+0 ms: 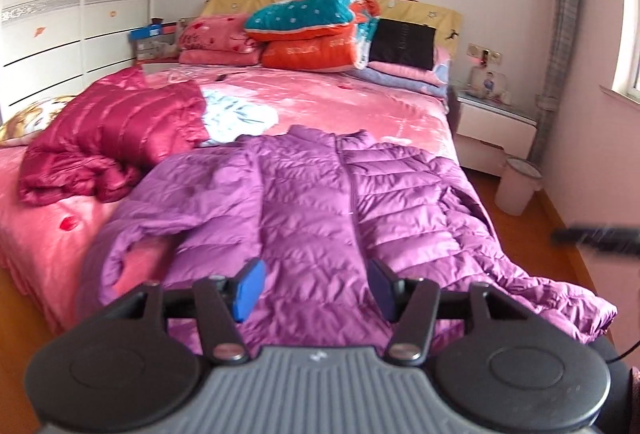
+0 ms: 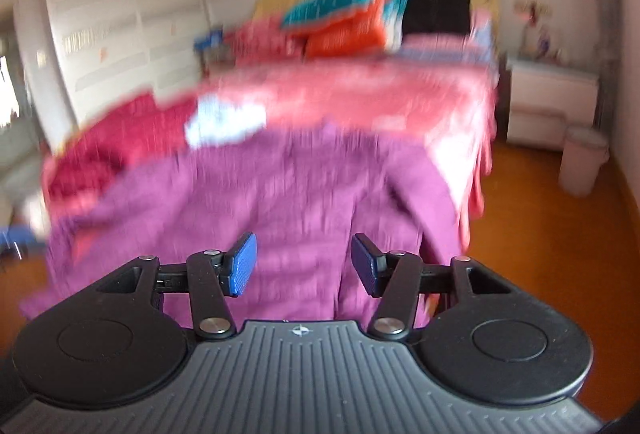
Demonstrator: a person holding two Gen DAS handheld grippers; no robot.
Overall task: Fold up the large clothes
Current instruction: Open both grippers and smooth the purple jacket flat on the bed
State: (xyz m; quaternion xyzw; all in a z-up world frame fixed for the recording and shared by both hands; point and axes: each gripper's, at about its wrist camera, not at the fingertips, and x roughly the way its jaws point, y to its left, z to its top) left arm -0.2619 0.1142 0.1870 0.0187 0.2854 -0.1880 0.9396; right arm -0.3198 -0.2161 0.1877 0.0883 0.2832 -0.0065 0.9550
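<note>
Now: purple puffer jacket spread front-up across the foot of the pink bed, beside a crumpled crimson jacket. Left gripper and right gripper above its hem, fingers spread, pinching nothing.

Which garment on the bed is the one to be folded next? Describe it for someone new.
On the pink-covered bed, nearest its foot, lies a purple quilted puffer jacket, spread front up. The crumpled dark red puffer jacket beside it lies farther left.
</note>
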